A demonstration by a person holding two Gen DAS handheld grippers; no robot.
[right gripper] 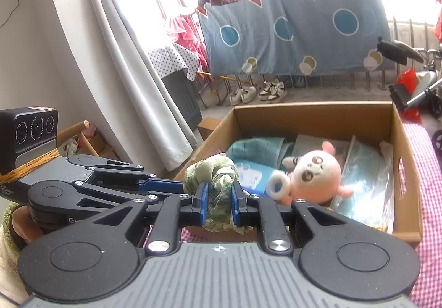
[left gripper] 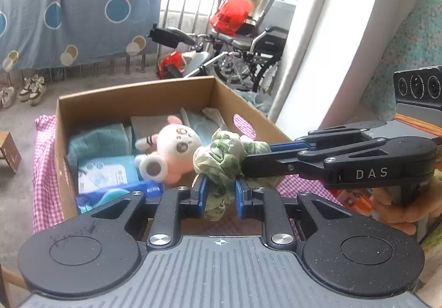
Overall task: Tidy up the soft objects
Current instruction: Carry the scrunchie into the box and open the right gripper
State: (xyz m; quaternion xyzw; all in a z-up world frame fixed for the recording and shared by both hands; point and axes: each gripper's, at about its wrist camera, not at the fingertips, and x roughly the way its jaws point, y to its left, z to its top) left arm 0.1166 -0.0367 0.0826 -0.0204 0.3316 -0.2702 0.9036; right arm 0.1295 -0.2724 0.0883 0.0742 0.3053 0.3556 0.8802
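grippers: two, left gripper [left gripper: 220,191] and right gripper [right gripper: 218,200]
cardboard box [left gripper: 132,95]: one
pink plush toy [left gripper: 174,149]: one
green cloth [left gripper: 223,158]: one
wheelchair [left gripper: 257,45]: one

The near wall of the cardboard box [left gripper: 132,92] is hidden behind the left gripper [left gripper: 219,192] body in the left wrist view. Part of the green cloth [left gripper: 221,153] is covered by both grippers' pads. Behind the cloth, one side of the pink plush toy [left gripper: 174,147] is concealed. The print on the blue packet [left gripper: 107,172] inside the box is too small to be read. Beside the box, the hand [left gripper: 400,211] under the right gripper [left gripper: 248,161] is cut off by the picture's edge.
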